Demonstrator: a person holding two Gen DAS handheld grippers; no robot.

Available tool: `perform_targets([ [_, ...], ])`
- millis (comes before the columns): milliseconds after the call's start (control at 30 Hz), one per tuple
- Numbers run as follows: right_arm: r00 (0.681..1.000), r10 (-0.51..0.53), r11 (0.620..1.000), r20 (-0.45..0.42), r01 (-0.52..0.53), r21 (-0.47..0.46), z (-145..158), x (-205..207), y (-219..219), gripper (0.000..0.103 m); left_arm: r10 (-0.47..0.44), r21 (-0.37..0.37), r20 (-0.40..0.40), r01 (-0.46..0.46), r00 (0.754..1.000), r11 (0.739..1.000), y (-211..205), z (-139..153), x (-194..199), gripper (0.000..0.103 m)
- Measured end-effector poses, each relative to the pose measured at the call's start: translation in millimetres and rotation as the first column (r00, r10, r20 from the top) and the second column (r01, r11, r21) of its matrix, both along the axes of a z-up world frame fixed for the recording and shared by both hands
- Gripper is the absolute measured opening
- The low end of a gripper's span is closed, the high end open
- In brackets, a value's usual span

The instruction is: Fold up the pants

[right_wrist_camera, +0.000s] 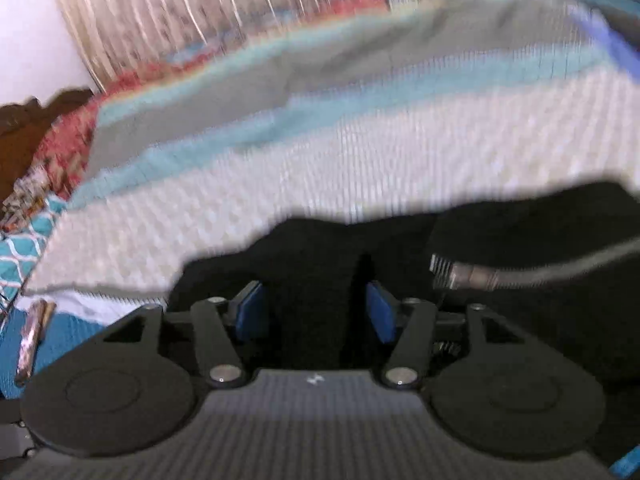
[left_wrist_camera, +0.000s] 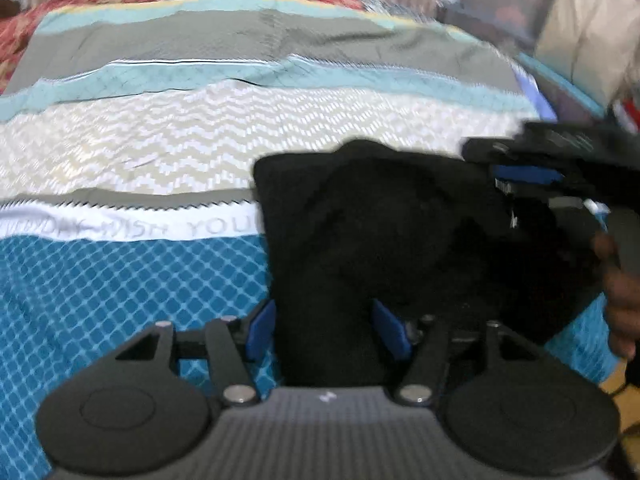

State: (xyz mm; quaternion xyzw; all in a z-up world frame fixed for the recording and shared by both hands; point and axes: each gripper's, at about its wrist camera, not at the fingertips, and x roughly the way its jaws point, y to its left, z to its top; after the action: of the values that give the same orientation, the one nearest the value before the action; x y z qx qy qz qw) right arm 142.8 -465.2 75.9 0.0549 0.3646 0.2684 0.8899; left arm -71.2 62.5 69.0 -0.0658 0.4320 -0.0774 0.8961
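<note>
Left wrist view: the left gripper (left_wrist_camera: 324, 330) sits at 6 o'clock, its blue pads (left_wrist_camera: 262, 330) set wide apart with the near edge of the black pants (left_wrist_camera: 380, 240) lying between them; cloth does not look pinched, though the dark fabric hides any contact. The pants form a folded dark block from centre toward 4 o'clock on a striped bedspread (left_wrist_camera: 160, 140), which shows a band of lettering at 9 o'clock and a blue diamond pattern at 8 o'clock. Only this view shows the right gripper (left_wrist_camera: 520, 168) from outside, at 3 o'clock, reaching in over the far right corner of the pants, with the right hand (left_wrist_camera: 620, 292) on its handle at 4 o'clock. Its finger spacing cannot be read from here.

Right wrist view: heavily blurred. The right gripper's (right_wrist_camera: 316, 312) blue pads (right_wrist_camera: 250, 312) stand wide, black cloth (right_wrist_camera: 500, 280) between and beyond them from 5 to 3 o'clock. Only here appear a grey cable plug (right_wrist_camera: 460, 274) at 3 o'clock, lying across the pants, pleated curtains (right_wrist_camera: 240, 8) at 12 o'clock and the same bedspread (right_wrist_camera: 320, 160) mid-frame.
</note>
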Motion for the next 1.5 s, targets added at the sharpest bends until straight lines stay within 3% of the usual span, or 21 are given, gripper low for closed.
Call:
perform_targets([
  [100,0.996,0.038,0.998,0.078,-0.041,0.038,20,-22,-9,0.059,0.041,-0.077,0.042,-0.037,0.998,0.996,14,15,-8,0.051],
  [167,0.993,0.082,0.995,0.086,-0.087,0.057,22,-33,-14,0.058,0.045,-0.117,0.067,-0.037,0.997,0.992,17,24,-8,0.051],
  [233,0.989,0.131,0.989,0.067,-0.135,0.066,17,-40,-13,0.043,0.034,-0.127,0.076,-0.025,0.996,0.992,13,27,-7,0.051],
  [333,0.984,0.179,0.983,0.007,-0.179,0.048,2,-45,-10,0.032,0.0,-0.111,0.059,0.006,0.998,0.994,1,21,-5,0.051],
  [467,0.984,0.171,0.985,-0.052,-0.171,0.003,-11,-47,-8,0.032,-0.033,-0.065,-0.001,0.032,0.999,0.997,-14,2,-5,0.051],
  [567,0.985,0.142,0.989,-0.094,-0.144,-0.018,-24,-38,-6,0.03,-0.048,0.049,-0.039,0.05,0.998,0.998,-27,-17,-3,0.055],
  [633,0.984,0.141,0.99,-0.108,-0.141,0.009,-25,-36,-8,0.03,-0.054,0.08,-0.034,0.056,0.998,0.995,-30,-21,-2,0.056],
  [800,0.983,0.162,0.987,-0.088,-0.159,0.033,-17,-41,-13,0.034,-0.034,0.025,-0.054,0.036,0.998,0.999,-20,-7,0,0.055],
  [867,0.985,0.152,0.985,-0.079,-0.145,0.09,-12,-39,-26,0.044,-0.017,-0.019,-0.03,0.017,0.999,1.0,-10,6,0,0.055],
  [900,0.99,0.124,0.986,-0.061,-0.116,0.118,-7,-39,-39,0.05,-0.008,-0.039,-0.01,0.008,1.0,0.999,-6,14,0,0.055],
  [1067,0.996,-0.085,0.975,0.021,0.079,0.207,11,-27,-112,0.056,-0.019,-0.097,0.089,0.027,0.996,0.995,-7,49,11,0.055],
  [1133,0.979,-0.202,0.958,0.036,0.19,0.214,11,-20,-142,0.07,-0.047,-0.076,0.093,0.054,0.995,0.996,-21,53,22,0.053],
  [1200,0.948,-0.317,0.924,0.016,0.305,0.232,5,-14,-172,0.08,-0.085,-0.058,0.078,0.09,0.993,0.994,-37,48,33,0.052],
  [1300,0.911,-0.412,0.878,-0.036,0.407,0.254,-8,-6,-206,0.083,-0.123,-0.031,-0.006,0.123,0.992,0.992,-60,26,49,0.051],
  [1400,0.893,-0.445,0.864,-0.07,0.448,0.229,-21,2,-220,0.084,-0.136,0.03,-0.079,0.139,0.988,0.99,-78,-2,57,0.05],
  [1500,0.888,-0.447,0.858,-0.108,0.46,0.229,-33,9,-226,0.084,-0.136,0.091,-0.081,0.144,0.987,0.985,-84,-10,56,0.052],
])
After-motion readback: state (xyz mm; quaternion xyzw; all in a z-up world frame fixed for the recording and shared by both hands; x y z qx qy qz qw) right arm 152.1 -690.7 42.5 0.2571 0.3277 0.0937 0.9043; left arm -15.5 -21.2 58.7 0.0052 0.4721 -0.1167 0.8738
